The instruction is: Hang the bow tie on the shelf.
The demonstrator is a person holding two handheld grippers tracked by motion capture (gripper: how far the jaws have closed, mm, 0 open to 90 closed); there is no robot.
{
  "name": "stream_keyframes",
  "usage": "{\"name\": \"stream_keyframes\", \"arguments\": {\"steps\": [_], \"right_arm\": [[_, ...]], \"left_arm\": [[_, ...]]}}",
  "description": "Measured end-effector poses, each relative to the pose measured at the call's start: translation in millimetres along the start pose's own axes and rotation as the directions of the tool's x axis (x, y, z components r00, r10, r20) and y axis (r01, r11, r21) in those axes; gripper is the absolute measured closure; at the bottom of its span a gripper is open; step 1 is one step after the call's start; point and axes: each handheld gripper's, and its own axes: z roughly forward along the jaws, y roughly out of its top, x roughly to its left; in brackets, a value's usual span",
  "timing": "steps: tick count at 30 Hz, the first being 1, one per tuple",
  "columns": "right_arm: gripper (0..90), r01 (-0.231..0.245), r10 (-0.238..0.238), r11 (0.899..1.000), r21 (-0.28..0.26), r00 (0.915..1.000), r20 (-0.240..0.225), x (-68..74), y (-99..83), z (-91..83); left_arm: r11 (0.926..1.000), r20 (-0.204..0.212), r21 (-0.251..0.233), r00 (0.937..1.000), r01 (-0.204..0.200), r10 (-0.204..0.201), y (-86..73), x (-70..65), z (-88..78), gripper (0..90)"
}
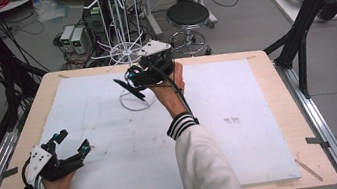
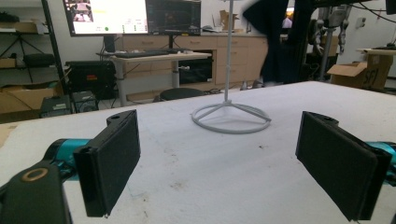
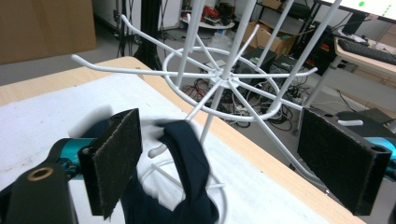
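White wire rack (image 3: 224, 79) | limp navy cloth (image 3: 187, 158) draped on hook | right hand-held gripper (image 3: 219, 163) spread, felt pads (image 3: 116, 158) bare | left hand-held gripper (image 2: 219, 163) spread

white coated wire rack (image 3: 224, 79) glossy smooth; dark cloth strap (image 3: 187, 154) soft matt beside rough black finger pads (image 3: 114, 158); counter (image 1: 238, 99) white matt, scuffed

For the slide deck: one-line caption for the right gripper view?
Open right gripper beside a white wire rack, dark blue fabric strap draped over a lower hook.
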Motion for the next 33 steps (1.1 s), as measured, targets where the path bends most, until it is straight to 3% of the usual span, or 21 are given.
{"name": "stream_keyframes", "arguments": {"steps": [8,18,27,33], "right_arm": [[12.5,-0.005,0.005,1.0,-0.002,1.0,0.0,-1.0,0.5,-3.1],[12.3,-0.032,0.031,0.999,-0.019,0.9986,-0.043,-3.3,-0.8,-17.9],[11.6,-0.089,0.081,0.994,-0.071,0.991,-0.106,-10.4,0.4,-49.0],[11.6,-0.125,0.107,0.984,-0.131,0.9848,-0.137,-15.3,-3.6,-76.8]], "left_arm": [[1.0,-0.001,0.001,1.0,-0.002,0.002,0.0,0.2,-0.2,14.2],[1.0,-0.001,0.005,1.0,-0.002,0.002,0.2,0.2,0.2,14.2],[1.0,-0.003,0.005,1.0,0.0,0.0,0.2,0.3,0.2,14.2],[1.0,-0.003,0.001,1.0,-0.003,0.003,0.0,0.1,-0.3,14.1]]}}
